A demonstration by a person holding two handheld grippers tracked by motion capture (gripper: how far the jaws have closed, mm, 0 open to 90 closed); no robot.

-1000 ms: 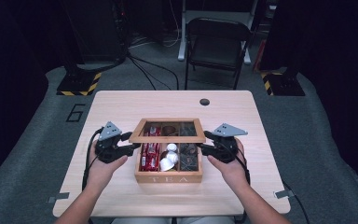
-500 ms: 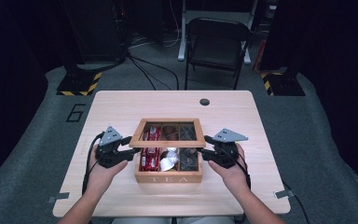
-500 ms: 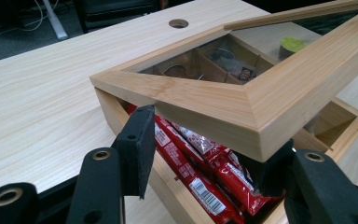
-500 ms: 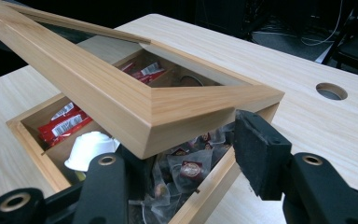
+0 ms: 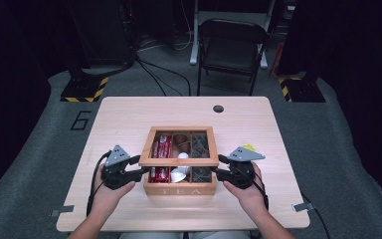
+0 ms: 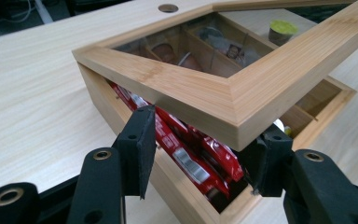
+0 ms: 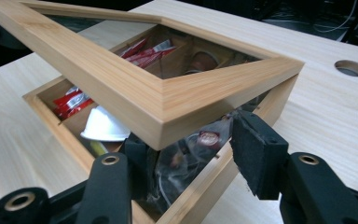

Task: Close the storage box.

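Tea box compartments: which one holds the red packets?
The left compartment, nearest the left gripper, holds the red packets. The middle one holds white cups; the right has dark items.

Beyond the grippers, a light wooden table (image 5: 129, 119) carries a round cable hole (image 5: 218, 108) near its far edge. Farther off, a dark folding chair (image 5: 233, 47) stands on grey carpet (image 5: 338, 149). A "6" (image 5: 81, 120) is marked on the floor out to the left. Yellow-and-black striped bases (image 5: 83, 92) sit at both far corners, cables (image 5: 154, 69) trail between, and the room behind falls into darkness.
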